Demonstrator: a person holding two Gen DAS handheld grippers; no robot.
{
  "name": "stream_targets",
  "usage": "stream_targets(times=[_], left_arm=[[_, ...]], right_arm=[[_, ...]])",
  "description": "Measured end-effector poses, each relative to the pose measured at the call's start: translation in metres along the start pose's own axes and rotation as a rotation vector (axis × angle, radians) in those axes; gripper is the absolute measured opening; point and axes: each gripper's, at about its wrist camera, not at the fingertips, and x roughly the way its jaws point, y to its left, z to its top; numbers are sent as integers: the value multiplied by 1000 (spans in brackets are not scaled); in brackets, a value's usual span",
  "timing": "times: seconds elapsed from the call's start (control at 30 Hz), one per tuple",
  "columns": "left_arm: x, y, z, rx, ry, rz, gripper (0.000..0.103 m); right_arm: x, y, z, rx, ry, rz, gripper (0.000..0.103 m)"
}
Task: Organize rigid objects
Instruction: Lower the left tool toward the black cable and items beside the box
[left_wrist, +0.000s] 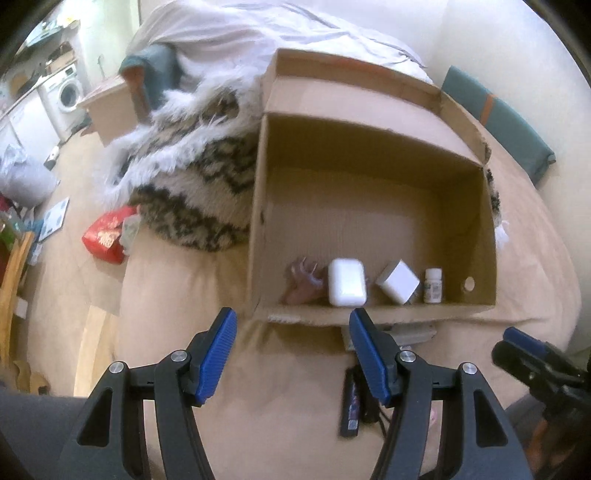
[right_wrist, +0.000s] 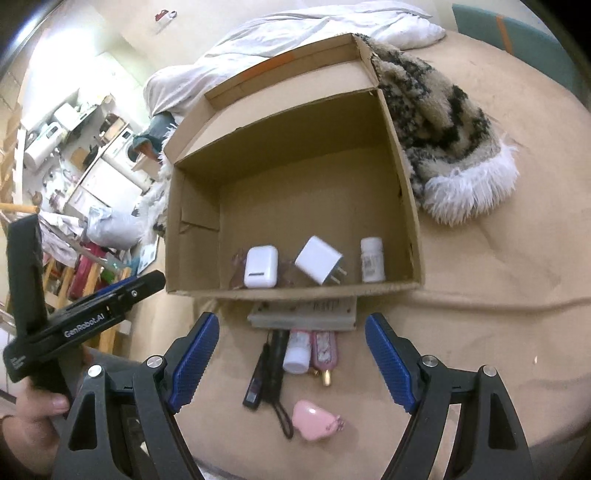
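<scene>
An open cardboard box (left_wrist: 369, 192) (right_wrist: 288, 206) lies on a beige bed. Along its near wall sit a brownish hair claw (left_wrist: 301, 282), a white case (left_wrist: 346, 282) (right_wrist: 260, 266), a white plug charger (left_wrist: 398, 282) (right_wrist: 318, 265) and a small white bottle (left_wrist: 432, 285) (right_wrist: 372, 259). In front of the box lie a grey flat box (right_wrist: 303, 314), a black stick-shaped item (right_wrist: 275, 363), a white-capped bottle (right_wrist: 297, 352), a pink bottle (right_wrist: 324, 350) and a pink clip (right_wrist: 314, 419). My left gripper (left_wrist: 291, 334) is open and empty before the box. My right gripper (right_wrist: 291, 339) is open and empty above the loose items.
A furry patterned blanket (left_wrist: 192, 177) (right_wrist: 443, 122) lies beside the box, with white bedding (left_wrist: 229, 33) behind. A red packet (left_wrist: 107, 234) sits at the bed's left edge. A washing machine (left_wrist: 66, 92) and floor clutter are at far left.
</scene>
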Motion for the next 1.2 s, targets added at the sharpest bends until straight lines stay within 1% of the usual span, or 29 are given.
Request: stream_targets(times=[0.07, 0.13, 0.2, 0.3, 0.37, 0.43, 0.5, 0.53, 0.57, 0.6, 0.67, 0.7, 0.77, 0.83, 0.87, 0.97, 1.03, 1.07, 1.1, 1.13, 1.2], left_arm=[[2, 5, -5, -23, 11, -3, 60], [8, 8, -8, -24, 22, -2, 60], [15, 11, -10, -33, 47, -2, 60], [21, 10, -13, -44, 79, -37, 60], [26, 4, -17, -27, 102, -55, 60], [40, -7, -24, -5, 170, -94, 60], [57, -17, -34, 16, 263, -125, 59], [67, -21, -40, 19, 311, -133, 56], [74, -24, -46, 21, 351, -137, 50], [83, -26, -52, 19, 398, -145, 49], [92, -31, -59, 16, 451, -181, 49], [96, -33, -62, 21, 466, -180, 49], [103, -36, -66, 33, 483, -164, 48], [112, -40, -71, 47, 508, -144, 42], [116, -42, -73, 48, 519, -137, 41], [122, -48, -74, 56, 527, -134, 41], [126, -50, -72, 56, 518, -140, 38], [128, -52, -72, 67, 516, -139, 34], [128, -53, -71, 79, 509, -134, 23], [128, -54, -71, 92, 500, -131, 17], [126, -52, -71, 90, 494, -135, 15]], right_arm=[[1, -4, -2, 21, 2, -6, 86], [5, -9, -2, 49, 6, -10, 86], [11, -16, 0, 86, 17, -27, 86], [26, -31, -1, 167, 62, -20, 86], [35, -36, -1, 184, 93, -49, 86], [43, -36, -2, 185, 119, -68, 86], [46, -35, -3, 185, 127, -65, 86], [47, -33, -3, 177, 128, -69, 86], [48, -32, -3, 168, 130, -74, 86], [49, -30, -3, 160, 133, -78, 86], [50, -29, -3, 153, 138, -75, 86], [50, -28, -3, 152, 139, -71, 86], [50, -27, -3, 152, 138, -63, 86], [48, -26, -3, 150, 137, -58, 86], [48, -26, -2, 148, 137, -56, 86], [49, -24, -3, 135, 141, -61, 86], [48, -24, -4, 133, 142, -65, 86], [47, -25, -5, 136, 142, -65, 86], [47, -26, -5, 140, 142, -65, 86], [47, -26, -5, 142, 142, -66, 86], [47, -26, -6, 138, 149, -67, 86]])
